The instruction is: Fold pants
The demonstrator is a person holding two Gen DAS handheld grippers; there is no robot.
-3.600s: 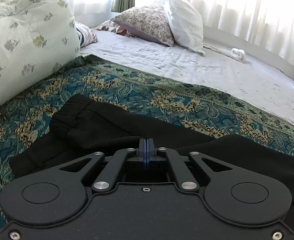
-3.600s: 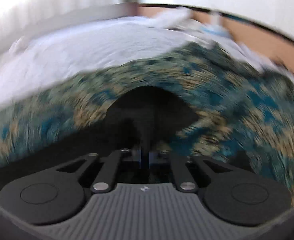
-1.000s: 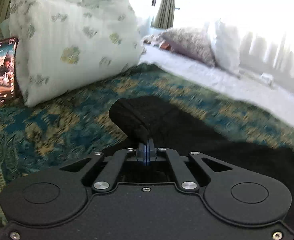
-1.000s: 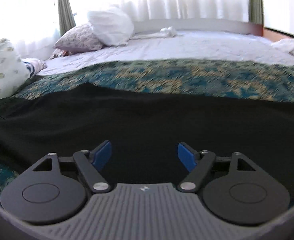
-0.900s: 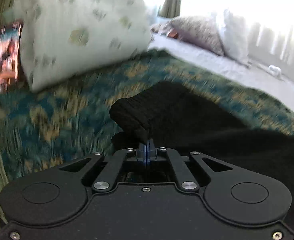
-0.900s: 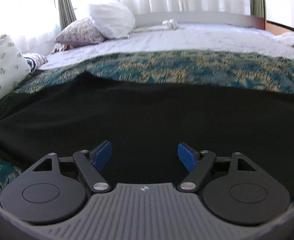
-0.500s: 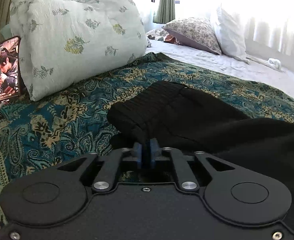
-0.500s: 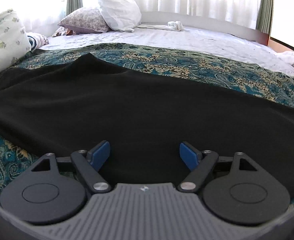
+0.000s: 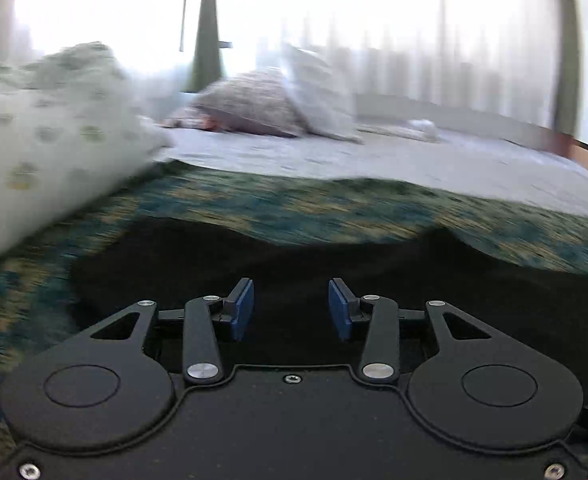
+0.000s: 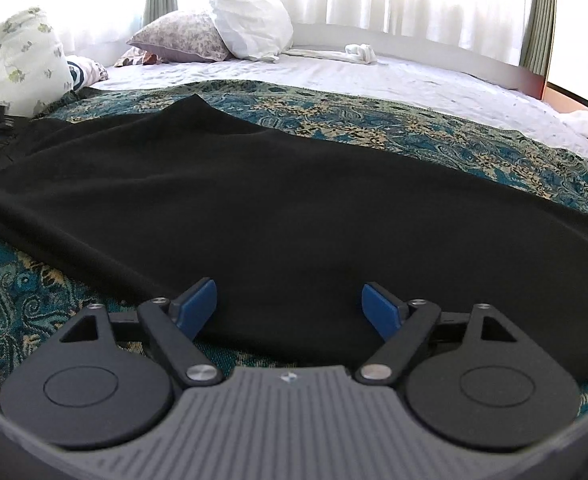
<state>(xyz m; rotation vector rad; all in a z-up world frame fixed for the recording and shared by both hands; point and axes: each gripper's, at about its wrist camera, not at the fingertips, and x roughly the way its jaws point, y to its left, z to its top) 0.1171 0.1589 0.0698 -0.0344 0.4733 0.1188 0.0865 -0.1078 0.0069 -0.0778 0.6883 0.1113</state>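
Observation:
Black pants (image 10: 277,204) lie spread flat across the teal and gold patterned bedspread (image 10: 414,120). In the left wrist view, which is blurred by motion, the pants (image 9: 294,264) fill the lower middle. My left gripper (image 9: 290,314) hovers over the dark cloth with its jaws opening; a gap shows between the blue pads and nothing is pinched there. My right gripper (image 10: 289,304) stands open wide just above the near edge of the pants, and its blue pads touch no cloth.
A pale floral pillow (image 9: 41,152) sits at the left, close to the pants. Patterned and white pillows (image 10: 217,28) lean at the head of the white sheet (image 10: 374,76). A white cloth (image 10: 360,53) lies at the far edge. Curtained windows stand behind.
My left gripper let go of the ribbed waistband it was pinching, its jaws spread apart, and it swung to the right over the pants. My right gripper stayed open and barely moved.

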